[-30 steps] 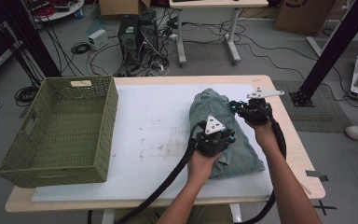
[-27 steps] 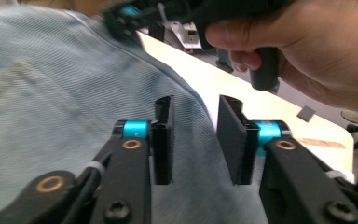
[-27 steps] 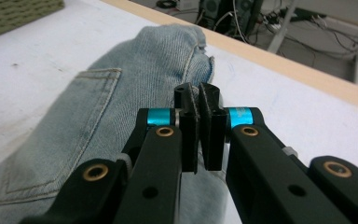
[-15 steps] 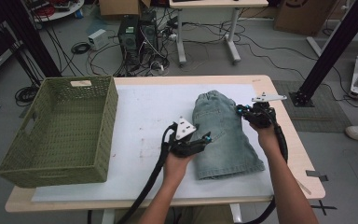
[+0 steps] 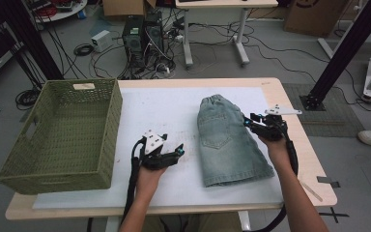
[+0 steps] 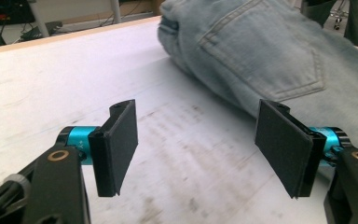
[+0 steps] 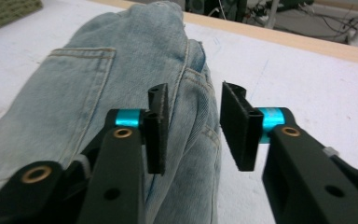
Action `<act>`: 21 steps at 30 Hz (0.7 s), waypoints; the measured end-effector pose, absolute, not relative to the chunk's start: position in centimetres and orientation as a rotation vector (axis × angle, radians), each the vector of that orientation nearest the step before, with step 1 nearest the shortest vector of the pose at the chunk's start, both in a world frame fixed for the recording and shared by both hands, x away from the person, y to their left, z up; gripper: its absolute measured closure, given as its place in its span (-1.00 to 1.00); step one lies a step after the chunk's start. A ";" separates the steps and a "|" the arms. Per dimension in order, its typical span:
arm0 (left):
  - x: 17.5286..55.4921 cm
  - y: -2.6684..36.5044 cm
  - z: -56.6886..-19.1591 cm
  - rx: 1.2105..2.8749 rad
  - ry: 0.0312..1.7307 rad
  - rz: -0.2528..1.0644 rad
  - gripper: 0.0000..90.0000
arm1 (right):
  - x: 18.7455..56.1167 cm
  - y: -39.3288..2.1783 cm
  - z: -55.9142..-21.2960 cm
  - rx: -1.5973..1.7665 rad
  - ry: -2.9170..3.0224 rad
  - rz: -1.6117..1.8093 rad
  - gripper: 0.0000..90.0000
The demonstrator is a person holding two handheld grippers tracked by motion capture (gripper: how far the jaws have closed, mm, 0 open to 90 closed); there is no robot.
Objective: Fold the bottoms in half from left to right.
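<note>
A pair of light blue jeans (image 5: pixel 227 140) lies folded on the white mat (image 5: pixel 164 106), waistband at the far end. My left gripper (image 5: pixel 174 149) hovers over bare mat just left of the jeans. Its jaws have just been opening and stand wide apart with nothing between them (image 6: pixel 196 140); the jeans (image 6: pixel 279 51) lie ahead to its right. My right gripper (image 5: pixel 248 121) is at the jeans' right edge. Its jaws have also just been opening, and its pads (image 7: pixel 157 126) stand apart above the denim (image 7: pixel 74 93) without pressing on it.
A green woven basket (image 5: pixel 58 135) stands on the left part of the table, its right wall close to my left hand. The wooden table edge (image 5: pixel 309 159) runs just right of my right hand. Desks, computers and cables are on the floor beyond.
My left gripper has let go of the jeans, slid left onto bare mat and opened wide. My right gripper has sunk a little at the right edge and its jaws have parted.
</note>
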State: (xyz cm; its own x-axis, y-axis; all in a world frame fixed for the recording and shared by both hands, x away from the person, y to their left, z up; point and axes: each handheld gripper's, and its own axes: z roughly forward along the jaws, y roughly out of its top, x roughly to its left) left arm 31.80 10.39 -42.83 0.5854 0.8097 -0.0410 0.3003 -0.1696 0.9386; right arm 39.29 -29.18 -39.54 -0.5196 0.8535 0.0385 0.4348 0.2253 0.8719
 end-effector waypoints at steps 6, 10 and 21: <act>31.7 11.6 -42.6 1.714 0.909 0.594 -0.37 | 37.3 -30.1 -40.2 1.150 2.077 1.239 0.25; 31.7 11.8 -42.6 1.718 0.918 0.600 -0.37 | 35.8 -30.4 -40.8 1.132 2.134 1.234 0.24; 31.7 12.2 -42.7 1.725 0.936 0.609 -0.37 | 32.2 -31.1 -43.0 1.136 2.260 1.280 0.34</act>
State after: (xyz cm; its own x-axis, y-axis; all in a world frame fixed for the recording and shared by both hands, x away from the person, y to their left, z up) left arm 31.72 12.20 -42.73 0.5673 0.8226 -0.0390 0.2984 -0.1613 0.9407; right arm 32.17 -31.12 -42.97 -0.6394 0.7606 0.1126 0.4879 0.2881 0.8240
